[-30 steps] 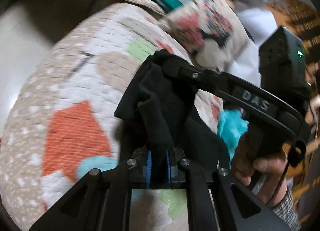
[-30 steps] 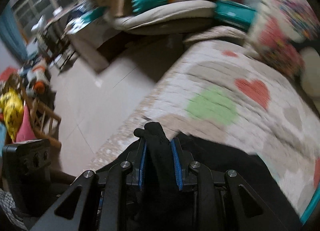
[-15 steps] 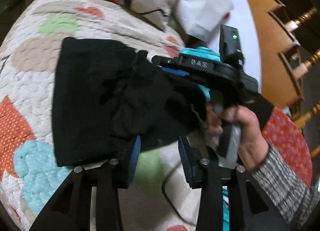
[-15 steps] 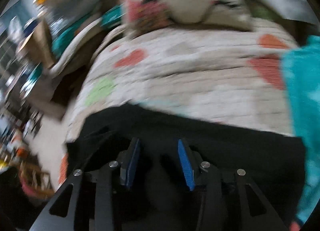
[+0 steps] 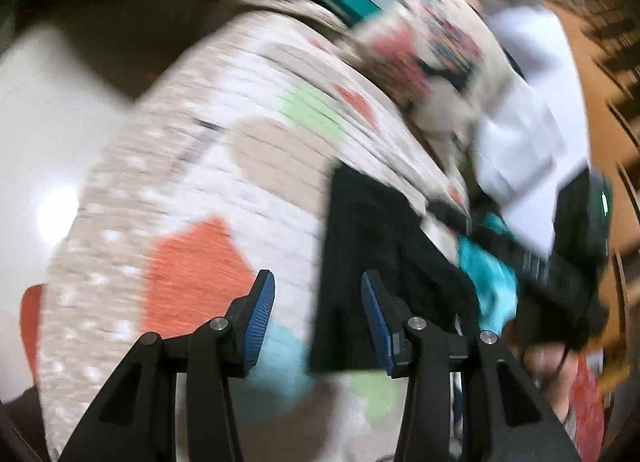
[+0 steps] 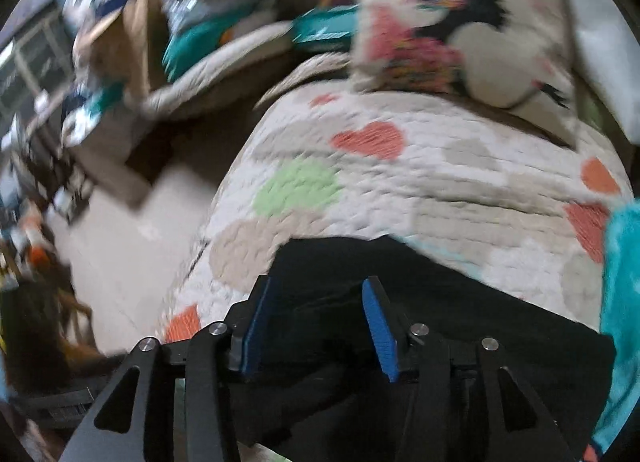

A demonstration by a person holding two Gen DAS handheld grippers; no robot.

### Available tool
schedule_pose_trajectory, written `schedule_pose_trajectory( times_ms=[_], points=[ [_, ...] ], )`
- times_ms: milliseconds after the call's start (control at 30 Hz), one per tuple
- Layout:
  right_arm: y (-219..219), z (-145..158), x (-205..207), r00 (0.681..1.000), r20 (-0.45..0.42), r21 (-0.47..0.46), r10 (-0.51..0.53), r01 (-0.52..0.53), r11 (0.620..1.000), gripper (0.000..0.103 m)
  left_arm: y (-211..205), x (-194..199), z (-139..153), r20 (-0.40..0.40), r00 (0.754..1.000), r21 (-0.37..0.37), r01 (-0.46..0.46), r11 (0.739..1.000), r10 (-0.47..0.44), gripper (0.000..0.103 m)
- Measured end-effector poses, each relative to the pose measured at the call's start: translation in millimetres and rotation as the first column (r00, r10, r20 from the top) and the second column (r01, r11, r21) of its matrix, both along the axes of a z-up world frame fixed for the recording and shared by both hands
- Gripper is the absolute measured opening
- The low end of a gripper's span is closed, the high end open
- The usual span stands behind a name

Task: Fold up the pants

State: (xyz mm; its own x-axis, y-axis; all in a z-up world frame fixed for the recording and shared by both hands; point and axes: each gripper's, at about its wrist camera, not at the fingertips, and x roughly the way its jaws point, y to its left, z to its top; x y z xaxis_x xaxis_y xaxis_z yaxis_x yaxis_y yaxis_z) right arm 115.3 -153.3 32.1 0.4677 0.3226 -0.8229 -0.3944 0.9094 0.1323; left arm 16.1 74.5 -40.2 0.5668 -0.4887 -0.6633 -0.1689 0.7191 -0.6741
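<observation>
The black pants (image 5: 372, 246) lie folded flat on a quilted bedspread (image 5: 224, 165) with coloured hearts. My left gripper (image 5: 318, 320) is open and empty, hovering over the quilt just left of the pants' edge. In the right wrist view the pants (image 6: 460, 322) spread under and ahead of my right gripper (image 6: 316, 322), which is open and empty above them. The right gripper's body (image 5: 560, 262) and the hand holding it show at the right of the left wrist view. Both views are motion-blurred.
A floral pillow (image 6: 460, 21) and a white pillow (image 5: 520, 141) lie at the bed's head. A turquoise cloth (image 6: 620, 302) lies right of the pants. The bed's left edge drops to a pale tiled floor (image 6: 120, 254) with cluttered furniture (image 6: 120, 41) beyond. A wooden headboard (image 5: 600, 61) stands right.
Both grippers opened and let go of the black pants, which now lie flat on the quilt. Both grippers have pulled back and swung their views since.
</observation>
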Motion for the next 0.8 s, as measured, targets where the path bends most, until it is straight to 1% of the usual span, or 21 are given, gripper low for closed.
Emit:
schedule_pose_trajectory(
  times_ms=[100, 200, 233, 267, 300, 433, 500, 567, 633, 700, 733, 767, 800],
  points=[
    [19.6, -19.4, -9.1, 1.000, -0.006, -0.084, 0.021, -0.021, 0.996, 0.051, 22.5, -1.7, -1.3, -0.014, 0.995, 0.009, -0.100, 0.995, 0.100, 0.043],
    [31.2, -40.1, -15.7, 1.000, -0.008, -0.186, 0.030, -0.030, 0.982, 0.050, 30.7, -3.5, -3.8, -0.022, 0.992, 0.011, -0.128, 0.992, 0.128, 0.043],
    [31.0, -45.5, -18.5, 1.000, -0.005, -0.213, 0.024, -0.025, 0.977, 0.035, 29.8, -3.8, -5.6, -0.027, 0.992, 0.003, -0.122, 0.993, 0.122, 0.043],
    [26.8, -48.5, -20.9, 1.000, -0.007, -0.220, 0.012, -0.014, 0.975, 0.014, 26.8, -1.3, -7.5, -0.033, 0.993, -0.002, -0.113, 0.994, 0.113, 0.043],
    [22.8, -49.5, -20.8, 1.000, -0.012, -0.220, -0.001, -0.002, 0.975, 0.012, 23.7, -0.4, -9.8, -0.042, 0.994, -0.004, -0.101, 0.995, 0.101, 0.043],
    [-19.9, -41.3, -32.3, 0.992, 0.001, -0.185, -0.128, 0.126, 0.975, 0.012, 10.9, 4.7, -14.0, -0.054, 0.996, -0.016, -0.066, 0.998, 0.065, 0.043],
    [-43.7, -40.3, -40.1, 0.981, 0.003, -0.212, -0.196, 0.192, 0.958, 0.012, 3.4, 6.1, -16.6, -0.062, 0.997, -0.028, -0.039, 0.999, 0.037, 0.043],
    [-70.1, -46.1, -46.8, 0.963, -0.011, -0.253, -0.270, 0.258, 0.932, 0.012, -2.4, 6.0, -18.9, -0.069, 0.998, -0.035, -0.018, 0.999, 0.016, 0.043],
    [-96.0, -52.8, -53.6, 0.936, -0.023, -0.288, -0.352, 0.331, 0.899, 0.012, -8.9, 5.3, -20.6, -0.074, 0.997, -0.036, 0.004, 0.999, -0.007, 0.043],
    [-116.0, -52.6, -60.7, 0.906, -0.012, -0.287, -0.422, 0.401, 0.870, 0.013, -14.8, 5.0, -21.6, -0.074, 0.997, -0.027, 0.024, 0.999, -0.026, 0.043],
    [-123.3, -48.9, -64.5, 0.897, -0.007, -0.251, -0.442, 0.426, 0.869, 0.013, -16.9, 5.0, -21.8, -0.075, 0.997, -0.022, 0.029, 0.999, -0.031, 0.043],
    [-126.7, -42.6, -67.7, 0.898, -0.003, -0.184, -0.439, 0.431, 0.883, 0.013, -19.6, 5.2, -22.2, -0.076, 0.996, -0.015, 0.037, 0.999, -0.038, 0.043],
    [-124.8, -32.6, -69.9, 0.911, 0.008, -0.100, -0.413, 0.412, 0.906, 0.013, -21.1, 5.3, -22.5, -0.078, 0.996, -0.011, 0.041, 0.999, -0.041, 0.043]
  ],
)
